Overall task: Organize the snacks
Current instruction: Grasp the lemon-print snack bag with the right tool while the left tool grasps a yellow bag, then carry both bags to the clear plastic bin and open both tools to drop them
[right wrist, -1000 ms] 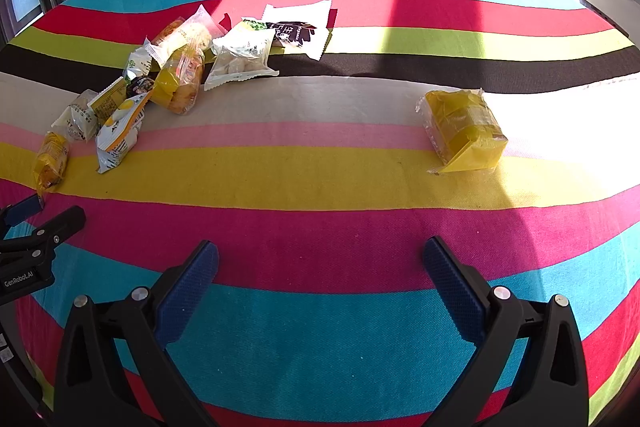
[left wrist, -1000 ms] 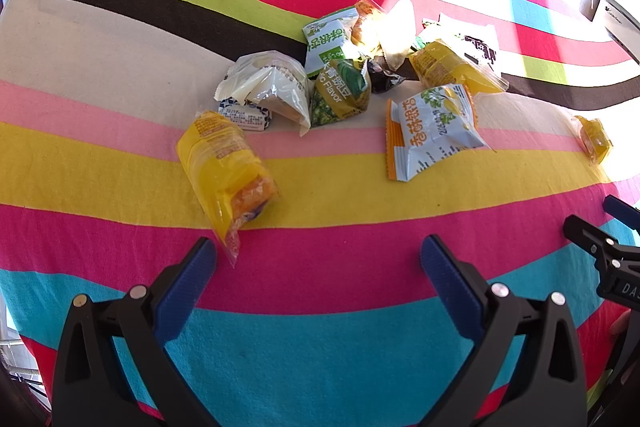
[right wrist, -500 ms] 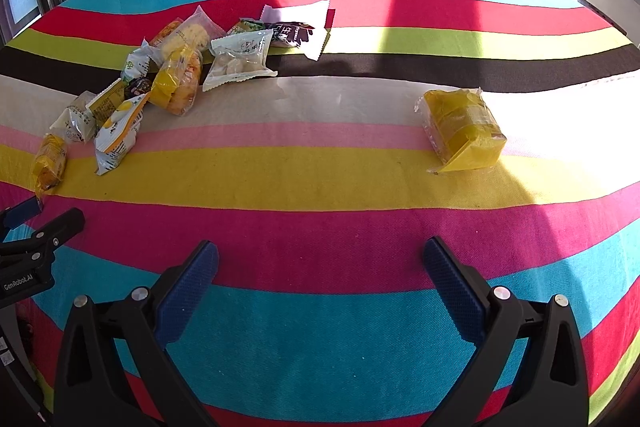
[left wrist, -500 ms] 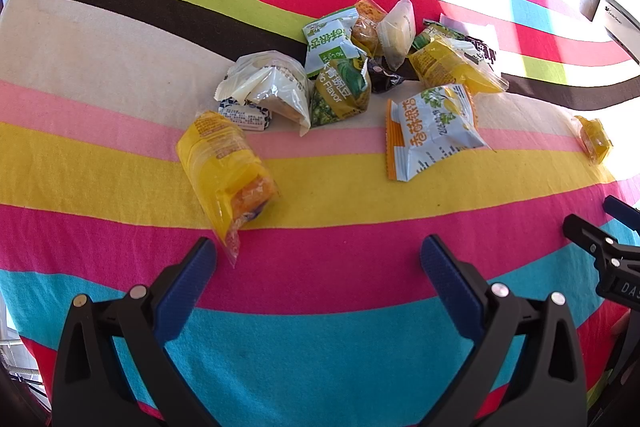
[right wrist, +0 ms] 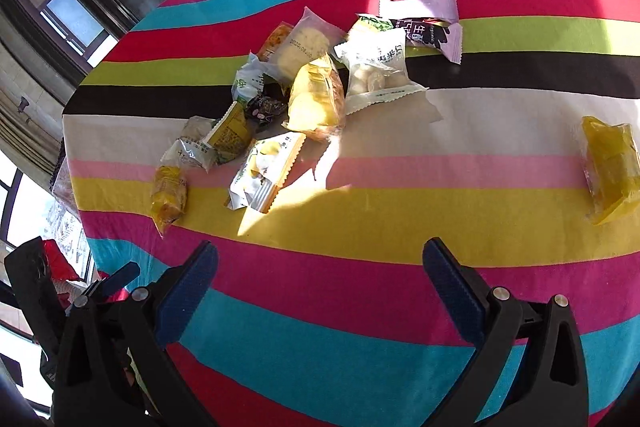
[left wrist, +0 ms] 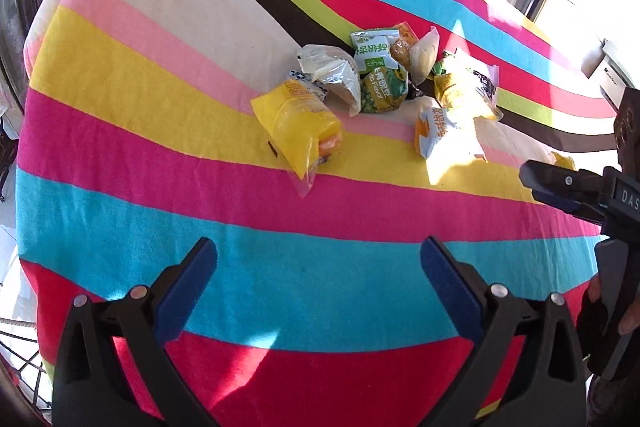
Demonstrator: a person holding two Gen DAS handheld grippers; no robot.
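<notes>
Several wrapped snacks lie in a loose pile on the striped tablecloth (left wrist: 160, 211). Nearest my left gripper (left wrist: 318, 267) is a yellow packet (left wrist: 298, 129), well ahead of its open, empty fingers. Behind it sit a clear bag (left wrist: 332, 75), green packets (left wrist: 378, 75) and an orange-and-white packet (left wrist: 440, 129). In the right wrist view my right gripper (right wrist: 320, 269) stands open and empty above the pink stripe. The pile shows there with a yellow bun bag (right wrist: 316, 99), a white bag (right wrist: 376, 69) and a purple-white wrapper (right wrist: 424, 23). A lone yellow packet (right wrist: 610, 167) lies far right.
The table's left edge (right wrist: 76, 155) drops off near dark-framed windows (right wrist: 76, 15). My right gripper (left wrist: 568, 187) shows at the right edge of the left wrist view, with a hand (left wrist: 630, 315) below it. Bare striped cloth (right wrist: 480, 163) lies between pile and lone packet.
Both grippers have drawn back and swung. The pile now sits farther from the left gripper and more central to the right one; the lone yellow packet slid to the right edge. No snack moved.
</notes>
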